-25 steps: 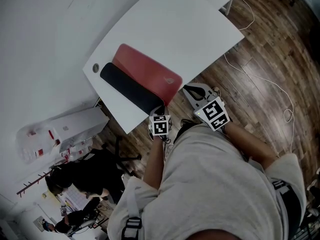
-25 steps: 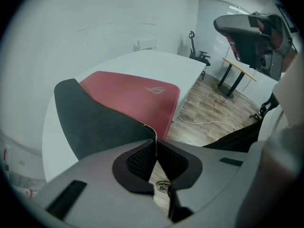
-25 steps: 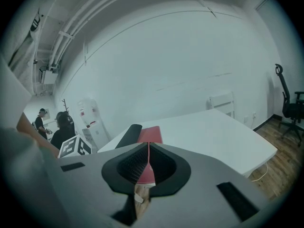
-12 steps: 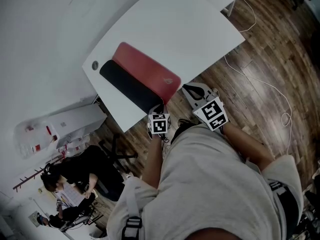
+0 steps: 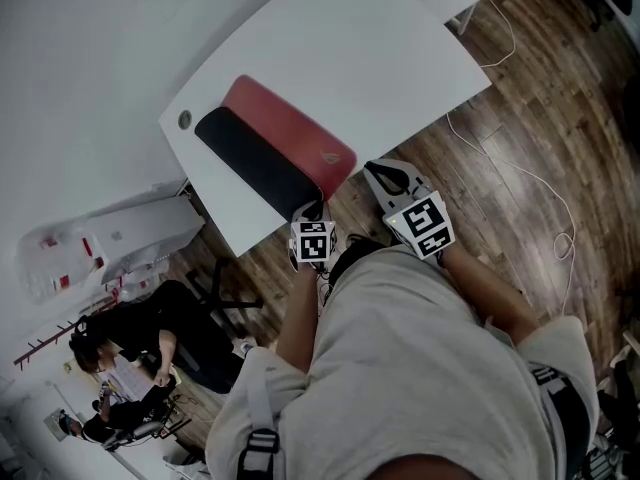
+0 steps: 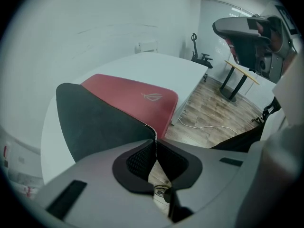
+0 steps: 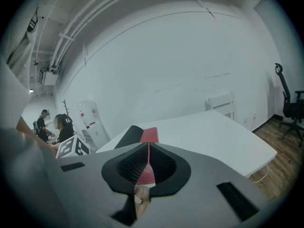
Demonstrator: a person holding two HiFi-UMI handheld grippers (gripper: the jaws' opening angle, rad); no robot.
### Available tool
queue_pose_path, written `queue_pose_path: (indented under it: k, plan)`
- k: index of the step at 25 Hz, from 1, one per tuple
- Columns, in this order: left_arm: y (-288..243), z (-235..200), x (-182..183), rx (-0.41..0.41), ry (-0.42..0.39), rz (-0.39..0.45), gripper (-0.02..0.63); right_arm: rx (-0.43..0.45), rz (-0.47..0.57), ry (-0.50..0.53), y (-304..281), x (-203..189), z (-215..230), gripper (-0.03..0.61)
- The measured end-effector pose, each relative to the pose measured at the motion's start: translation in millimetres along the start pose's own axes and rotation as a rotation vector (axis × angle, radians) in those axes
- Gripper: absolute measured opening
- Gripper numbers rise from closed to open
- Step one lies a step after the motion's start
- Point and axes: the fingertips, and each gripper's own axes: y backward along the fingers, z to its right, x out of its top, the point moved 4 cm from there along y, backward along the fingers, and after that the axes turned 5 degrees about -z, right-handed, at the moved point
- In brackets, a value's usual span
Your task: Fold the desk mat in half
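Observation:
The desk mat (image 5: 290, 133) lies along the near-left edge of the white table (image 5: 380, 48), red on top. Its left long side is turned up and shows the black underside (image 5: 240, 163). My left gripper (image 5: 308, 211) is at the mat's near end. In the left gripper view, that gripper (image 6: 153, 139) is shut on the mat's stitched corner, and the black underside (image 6: 95, 122) slopes up into it. My right gripper (image 5: 372, 171) sits at the mat's near red corner. In the right gripper view, the red edge (image 7: 149, 134) runs into my shut right gripper (image 7: 148, 156).
A round grommet hole (image 5: 184, 120) is at the table's far-left corner. A cable (image 5: 520, 183) trails over the wood floor to the right. A person (image 5: 120, 353) sits at a desk at lower left, near a white cabinet (image 5: 120, 238). An office chair (image 6: 199, 56) stands beyond the table.

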Motion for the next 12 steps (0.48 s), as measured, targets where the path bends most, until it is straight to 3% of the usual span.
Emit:
queue_pose_path:
  k: [12]
  plan:
    - [2.6, 6.2, 8.4, -0.014, 0.044, 0.026, 0.028, 0.031, -0.035, 0.026, -6.9, -4.4, -5.5, 0.041]
